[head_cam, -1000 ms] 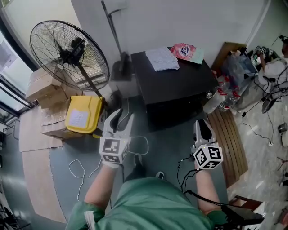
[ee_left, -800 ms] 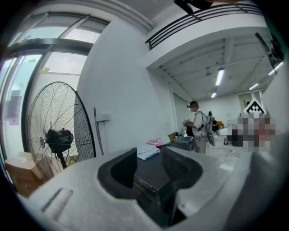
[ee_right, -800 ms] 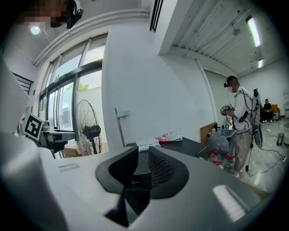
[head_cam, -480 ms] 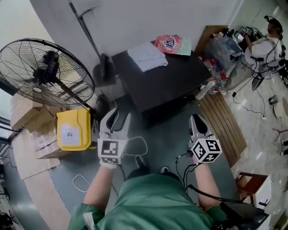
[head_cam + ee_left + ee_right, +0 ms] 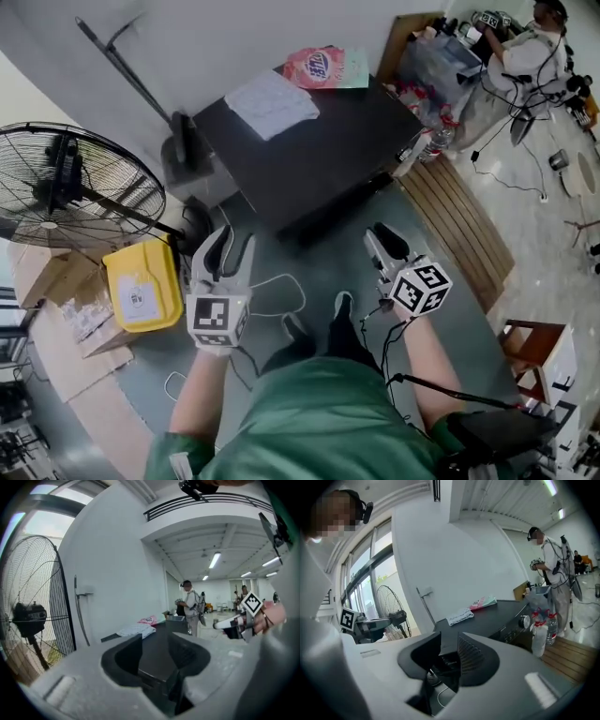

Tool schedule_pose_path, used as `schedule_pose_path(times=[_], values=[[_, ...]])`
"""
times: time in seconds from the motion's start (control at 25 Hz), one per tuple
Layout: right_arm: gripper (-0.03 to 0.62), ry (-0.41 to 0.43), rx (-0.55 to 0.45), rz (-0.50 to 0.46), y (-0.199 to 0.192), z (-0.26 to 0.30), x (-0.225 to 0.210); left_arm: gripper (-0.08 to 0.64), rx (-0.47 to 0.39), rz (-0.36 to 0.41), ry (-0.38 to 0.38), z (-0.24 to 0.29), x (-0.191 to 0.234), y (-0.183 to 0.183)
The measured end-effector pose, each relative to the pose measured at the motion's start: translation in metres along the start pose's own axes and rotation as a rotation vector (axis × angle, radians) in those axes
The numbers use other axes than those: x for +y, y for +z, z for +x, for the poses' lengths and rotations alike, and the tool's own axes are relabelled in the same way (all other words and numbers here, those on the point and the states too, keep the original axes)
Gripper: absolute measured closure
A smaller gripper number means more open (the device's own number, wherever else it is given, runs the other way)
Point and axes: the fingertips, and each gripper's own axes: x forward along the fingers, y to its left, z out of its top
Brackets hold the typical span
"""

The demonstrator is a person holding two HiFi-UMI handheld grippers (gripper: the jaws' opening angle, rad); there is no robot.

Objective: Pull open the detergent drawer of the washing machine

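The black washing machine (image 5: 309,150) stands ahead of me, its front panel (image 5: 349,199) facing my legs; I cannot make out the detergent drawer on it. My left gripper (image 5: 232,240) hovers open, short of the machine's left front corner, and the dark top (image 5: 157,639) shows between its jaws. My right gripper (image 5: 380,234) hangs just before the front panel. Its jaws are opening, a narrow gap between them, with nothing in it. In the right gripper view the machine's control knob (image 5: 524,620) lies to the right of the right gripper (image 5: 449,656).
A white cloth (image 5: 272,98) and a pink packet (image 5: 323,67) lie on the machine. A large fan (image 5: 56,183), a yellow box (image 5: 142,284) and cardboard boxes (image 5: 56,281) stand to the left. Bottles (image 5: 427,145) and a wooden pallet (image 5: 459,225) are on the right. A white cable (image 5: 277,291) loops on the floor.
Both grippers have sunk and come closer to the machine's front. The right gripper's jaws have parted a little. The head view has swung left.
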Motion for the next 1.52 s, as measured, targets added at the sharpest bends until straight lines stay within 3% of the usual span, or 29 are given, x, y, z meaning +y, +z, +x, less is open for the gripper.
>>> schedule_pose_path(times=[0.2, 0.4, 0.72, 0.92, 1.16, 1.52], values=[[0.477, 0.127, 0.042, 0.081, -0.026, 0.027, -0.032, 0.393, 0.048, -0.001, 0.016, 0.023, -0.012, -0.011], [0.460, 0.251, 0.062, 0.260, -0.055, 0.057, -0.064, 0.393, 0.110, -0.018, 0.030, 0.043, -0.029, -0.018], [0.397, 0.415, 0.151, 0.423, -0.112, 0.109, -0.081, 0.393, 0.206, -0.048, 0.119, 0.057, -0.028, -0.036], [0.393, 0.464, 0.213, 0.471, -0.141, 0.140, -0.090, 0.393, 0.228, -0.039, 0.159, 0.063, -0.026, -0.036], [0.357, 0.531, 0.303, 0.449, -0.162, 0.164, -0.086, 0.393, 0.261, -0.051, 0.189, 0.063, -0.022, -0.046], [0.344, 0.548, 0.312, 0.521, -0.169, 0.173, -0.088, 0.393, 0.276, -0.066, 0.212, 0.066, -0.021, -0.052]])
